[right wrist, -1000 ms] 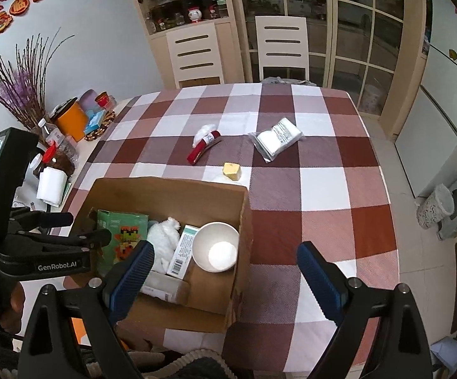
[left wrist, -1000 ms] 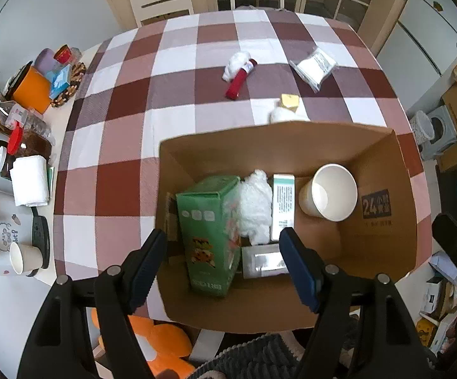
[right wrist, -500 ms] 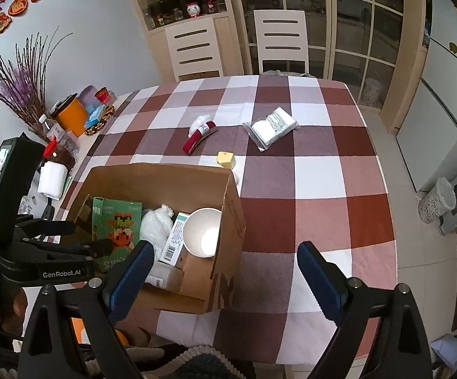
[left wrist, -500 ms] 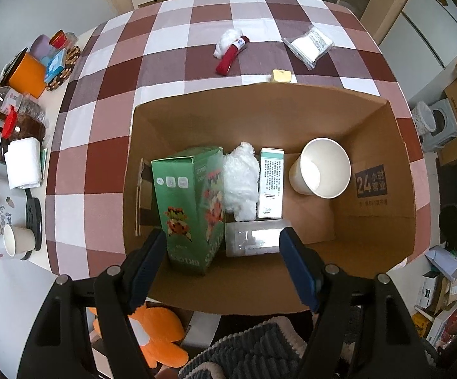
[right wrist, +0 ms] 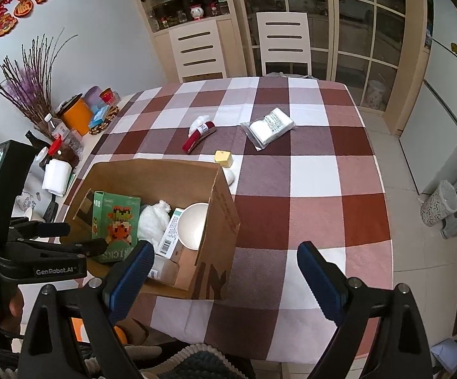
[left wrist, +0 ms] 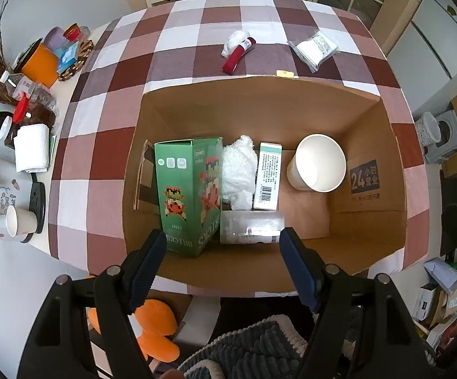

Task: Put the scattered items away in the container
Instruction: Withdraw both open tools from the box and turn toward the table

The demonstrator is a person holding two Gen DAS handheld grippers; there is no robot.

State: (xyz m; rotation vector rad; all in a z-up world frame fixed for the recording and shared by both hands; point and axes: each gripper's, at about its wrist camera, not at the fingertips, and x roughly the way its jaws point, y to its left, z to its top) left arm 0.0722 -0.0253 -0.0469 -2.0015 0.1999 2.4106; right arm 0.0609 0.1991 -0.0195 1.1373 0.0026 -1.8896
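Both tools empty. Left tool (left wrist: 222,249) partly open, poised almost straight down over the near wall of the cardboard box (left wrist: 260,101), nothing between the pads. Right tool (right wrist: 223,263) spread wide, angled over the tabletop (right wrist: 317,170) just at 3 o'clock of the box, also holding nothing.

Already inside the box: green brick-toy carton (left wrist: 187,195) at 9 o'clock, white fluffy wad (left wrist: 239,170) beside it, slim medicine carton (left wrist: 268,177), clear plastic case (left wrist: 250,230) at 6 o'clock, paper cup (left wrist: 318,167) at 3 o'clock.

Outstanding on the cloth, seen in the right view: small yellow cube (right wrist: 222,158) just past the far rim at 12 o'clock, touching a small white lump (right wrist: 229,175) against the box corner; red tube (right wrist: 198,139) lying against a white tuft (right wrist: 199,121) further out; sealed white packet (right wrist: 268,128) toward 1 o'clock.

Probable step: reach for the nearest stray. Best taken with the right tool, already wide and unobstructed. Aim at the cube first; straddle two flat faces, descend squarely, close gently to avoid squirting it sideways. Clear the box rim on the carry. Drop into the bare floor between cup and far wall. Risk: nudging the box with the pass.
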